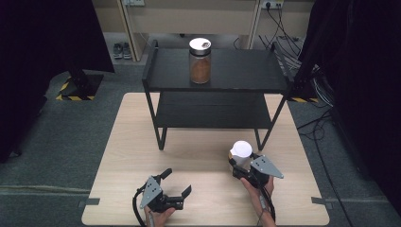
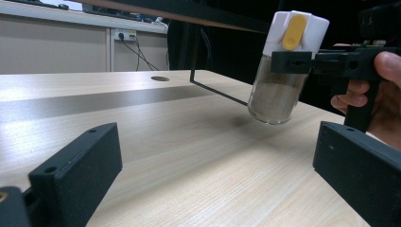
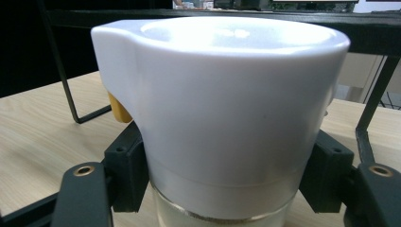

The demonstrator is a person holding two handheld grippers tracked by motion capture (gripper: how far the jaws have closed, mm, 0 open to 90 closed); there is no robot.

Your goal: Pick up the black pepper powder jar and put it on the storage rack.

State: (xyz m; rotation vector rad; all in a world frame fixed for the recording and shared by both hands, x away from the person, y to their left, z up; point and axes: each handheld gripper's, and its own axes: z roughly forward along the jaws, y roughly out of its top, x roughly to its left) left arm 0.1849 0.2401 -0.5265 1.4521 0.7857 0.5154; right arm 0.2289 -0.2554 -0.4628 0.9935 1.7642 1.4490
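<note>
Right gripper (image 1: 242, 166) clamped on tilted, white-capped spice jar (image 1: 240, 154), lifted clear of table (image 1: 142, 142); left gripper (image 1: 176, 183) apart, idle; next move likely shelving it on rack (image 1: 246, 71) beside brown jar (image 1: 200, 61).

a light wooden table (image 1: 142, 142) stands on grey carpet (image 1: 56, 137), with a black two-tier metal shelf (image 1: 246, 71) set on its far half. black curtains (image 1: 42, 38) hang at both sides of the room, and a beige wall (image 1: 189, 19) with a power socket (image 1: 134, 2) runs along the back, where black cables (image 1: 288, 45) trail down to the floor. a pair of shoes (image 1: 122, 50) sits by the wall, and a stand base edged with yellow-black tape (image 1: 78, 87) rests on the carpet at left.
</note>
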